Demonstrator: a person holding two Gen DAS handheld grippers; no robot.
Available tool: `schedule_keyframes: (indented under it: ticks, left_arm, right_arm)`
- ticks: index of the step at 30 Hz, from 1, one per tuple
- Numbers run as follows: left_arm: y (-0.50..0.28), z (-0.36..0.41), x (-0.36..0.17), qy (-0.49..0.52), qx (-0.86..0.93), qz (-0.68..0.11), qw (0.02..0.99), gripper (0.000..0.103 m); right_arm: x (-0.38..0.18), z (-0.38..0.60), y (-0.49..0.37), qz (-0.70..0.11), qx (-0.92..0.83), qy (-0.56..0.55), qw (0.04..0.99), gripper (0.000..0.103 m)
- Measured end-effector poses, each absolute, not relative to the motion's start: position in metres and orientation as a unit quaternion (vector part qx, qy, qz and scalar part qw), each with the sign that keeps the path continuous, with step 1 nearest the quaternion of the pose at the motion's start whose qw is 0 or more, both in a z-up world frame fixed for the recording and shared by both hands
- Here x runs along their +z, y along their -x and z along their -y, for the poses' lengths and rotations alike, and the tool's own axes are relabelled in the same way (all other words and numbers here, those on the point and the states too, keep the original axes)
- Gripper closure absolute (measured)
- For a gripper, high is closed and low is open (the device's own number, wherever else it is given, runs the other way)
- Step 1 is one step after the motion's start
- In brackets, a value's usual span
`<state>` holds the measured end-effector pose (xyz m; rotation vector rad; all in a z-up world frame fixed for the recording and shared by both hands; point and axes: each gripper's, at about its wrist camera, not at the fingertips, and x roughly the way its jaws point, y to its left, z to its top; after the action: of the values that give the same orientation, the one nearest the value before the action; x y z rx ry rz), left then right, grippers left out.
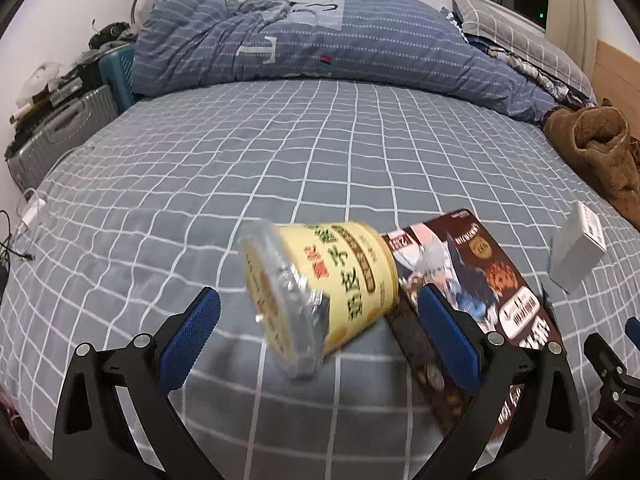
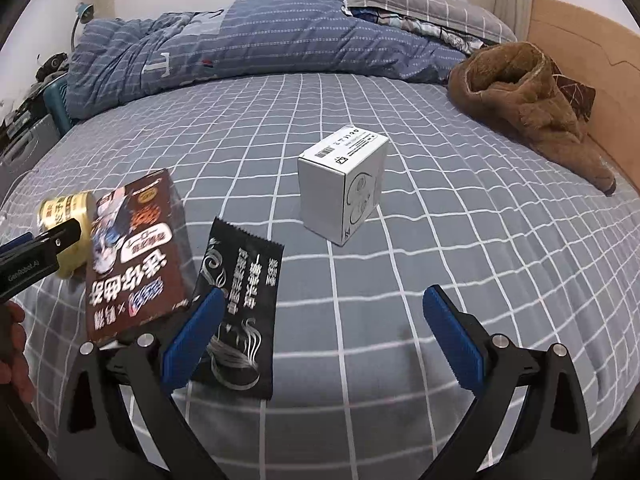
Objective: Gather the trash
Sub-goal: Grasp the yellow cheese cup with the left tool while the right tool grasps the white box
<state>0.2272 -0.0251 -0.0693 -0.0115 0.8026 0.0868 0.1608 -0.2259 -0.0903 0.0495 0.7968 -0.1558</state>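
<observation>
Left claw (image 1: pixel 320 320) spread wide around the toppled yellow cup (image 1: pixel 320 292), not touching; right claw (image 2: pixel 320 320) released

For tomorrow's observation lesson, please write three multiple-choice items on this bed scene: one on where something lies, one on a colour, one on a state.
1. Where does the brown box lie, seen from the left gripper?
A. right of the cup
B. on the pillow
C. under the coat

2. What colour is the sachet?
A. red
B. black
C. green

3. How is the right gripper?
A. shut on the white box
B. shut on the sachet
C. open

Answers:
1 A, the box lies against the cup's right side.
2 B, it is black with silver print.
3 C, its fingers stand wide apart, holding nothing.
</observation>
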Motion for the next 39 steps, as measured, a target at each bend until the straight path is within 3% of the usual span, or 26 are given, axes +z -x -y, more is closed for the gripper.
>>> schedule_keyframes:
  ticks: [13, 20, 28, 36, 39]
  left_arm:
    - [-0.25, 0.012, -0.08, 0.017, 0.076, -0.382, 0.921, 0.005]
    - [-0.251, -0.002, -0.086, 0.02, 0.102, -0.39, 0.915, 0.007]
    - [-0.262, -0.008, -0.094, 0.016, 0.12, -0.389, 0.913, 0.018]
    - [-0.275, -0.014, -0.1, 0.024, 0.123, -0.389, 0.913, 0.022]
    - [-0.278, -0.015, -0.1, 0.023, 0.122, -0.388, 0.913, 0.023]
  right_arm:
    - [-0.113, 0.241, -0.188, -0.432, -0.041, -0.086, 0.897, 0.008]
    - [-0.09, 0.263, -0.196, -0.393, -0.095, -0.063, 0.912, 0.009]
    - [-0.072, 0.259, -0.233, -0.367, -0.124, -0.054, 0.92, 0.009]
    - [-0.101, 0.261, -0.257, -0.38, -0.133, -0.066, 0.913, 0.009]
    - [-0.109, 0.268, -0.263, -0.391, -0.133, -0.081, 0.907, 0.019]
